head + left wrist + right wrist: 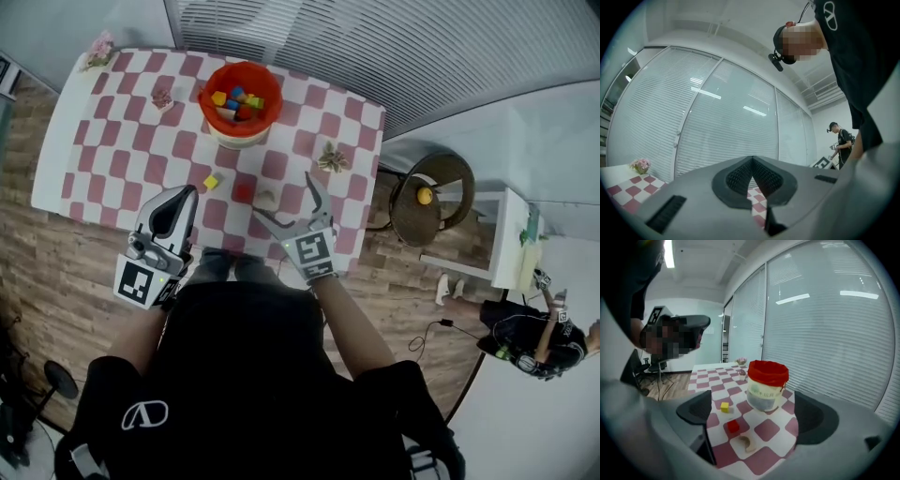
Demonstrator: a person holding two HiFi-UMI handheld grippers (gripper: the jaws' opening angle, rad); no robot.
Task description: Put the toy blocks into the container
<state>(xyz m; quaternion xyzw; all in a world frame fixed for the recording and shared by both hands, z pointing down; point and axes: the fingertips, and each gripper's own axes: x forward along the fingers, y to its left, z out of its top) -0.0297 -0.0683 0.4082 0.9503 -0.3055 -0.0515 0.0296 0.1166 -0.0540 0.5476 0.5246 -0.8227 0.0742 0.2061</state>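
1. Left gripper (186, 194) is held over the near table edge, with its jaws pressed together and nothing between them.
2. Yellow block (213, 181) is seen on the checkered table (112, 141), just beyond that gripper.
3. Red-rimmed container (272, 89) is set at the far side, with several blocks inside.
4. Red block (243, 190) is seen nearer than the container and well apart from it.
5. Beige arch block (267, 199) lies just right of the red block.
6. Right gripper (284, 197) is held with its jaws spread wide and empty, the arch block ahead of them and untouched.

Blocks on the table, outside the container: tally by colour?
Yellow block: 1
Red block: 1
Beige arch block: 1
Total: 3
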